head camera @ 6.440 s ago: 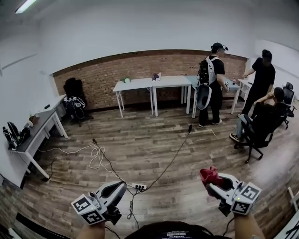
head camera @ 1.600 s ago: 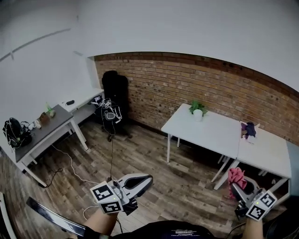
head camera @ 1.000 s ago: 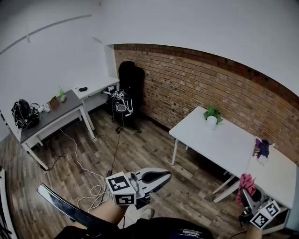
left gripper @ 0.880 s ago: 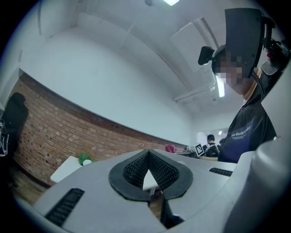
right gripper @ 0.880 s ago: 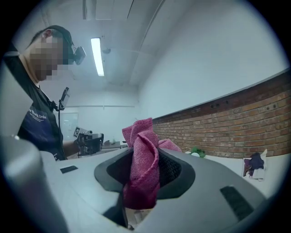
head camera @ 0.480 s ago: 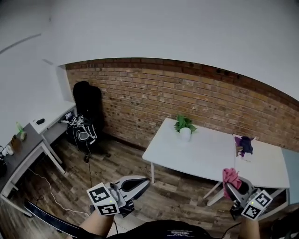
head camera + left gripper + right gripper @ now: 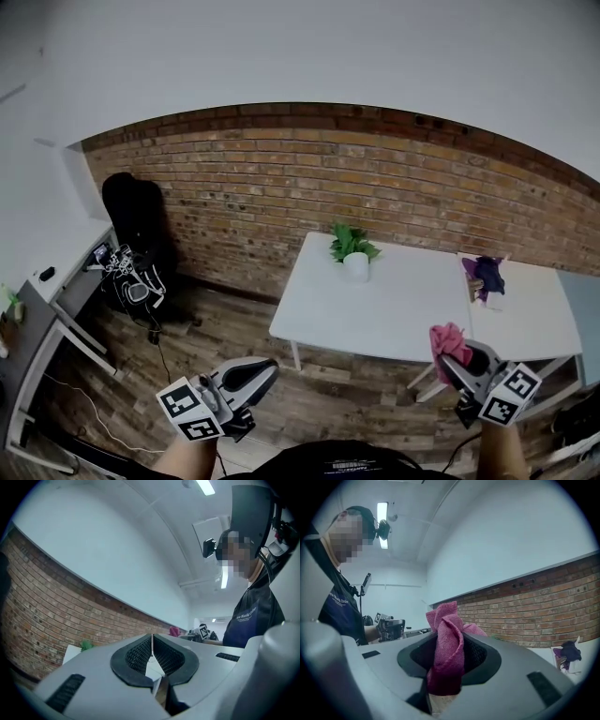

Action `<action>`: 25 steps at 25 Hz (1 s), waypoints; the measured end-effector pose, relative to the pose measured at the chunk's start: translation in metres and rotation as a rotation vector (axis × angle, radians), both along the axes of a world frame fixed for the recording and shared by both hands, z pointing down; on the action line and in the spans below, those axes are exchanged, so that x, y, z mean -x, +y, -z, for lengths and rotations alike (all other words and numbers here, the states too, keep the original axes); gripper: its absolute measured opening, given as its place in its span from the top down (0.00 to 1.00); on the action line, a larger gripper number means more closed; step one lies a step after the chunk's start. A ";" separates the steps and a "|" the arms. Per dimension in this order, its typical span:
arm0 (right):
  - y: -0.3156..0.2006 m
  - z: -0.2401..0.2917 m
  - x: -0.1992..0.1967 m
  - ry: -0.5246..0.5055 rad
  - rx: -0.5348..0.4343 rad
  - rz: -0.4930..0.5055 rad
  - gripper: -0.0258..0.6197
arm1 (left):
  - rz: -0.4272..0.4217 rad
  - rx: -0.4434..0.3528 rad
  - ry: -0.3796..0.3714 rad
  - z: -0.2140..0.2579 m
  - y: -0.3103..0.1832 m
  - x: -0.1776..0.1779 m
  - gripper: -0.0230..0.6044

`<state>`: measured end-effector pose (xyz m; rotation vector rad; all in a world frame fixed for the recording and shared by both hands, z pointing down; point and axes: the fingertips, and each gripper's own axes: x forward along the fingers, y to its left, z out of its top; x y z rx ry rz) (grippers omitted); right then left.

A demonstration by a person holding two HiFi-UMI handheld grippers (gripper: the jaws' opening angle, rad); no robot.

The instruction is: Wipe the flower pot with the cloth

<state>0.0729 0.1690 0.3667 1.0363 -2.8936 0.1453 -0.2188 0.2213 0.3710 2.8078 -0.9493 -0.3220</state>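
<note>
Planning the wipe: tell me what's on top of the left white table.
On the table, a white flower pot holding a green plant stands near the far edge. The right tool, shut on the pink cloth, hides the near right corner.

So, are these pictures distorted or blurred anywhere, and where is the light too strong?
Head view: strong fisheye, the brick wall bows into an arc; the flower pot looks fairly sharp. Right gripper view: the ceiling lamp burns out white; the pink cloth in the jaws is crisp. Left gripper view: black vignette in the corners.
</note>
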 end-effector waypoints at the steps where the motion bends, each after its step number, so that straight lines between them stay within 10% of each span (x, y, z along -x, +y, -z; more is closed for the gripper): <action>1: -0.014 -0.001 -0.002 -0.003 0.003 0.005 0.77 | 0.006 0.006 -0.002 -0.002 -0.012 -0.002 0.96; 25: -0.321 -0.010 -0.100 -0.057 0.014 0.233 0.77 | 0.104 0.053 -0.087 0.000 -0.264 -0.154 0.89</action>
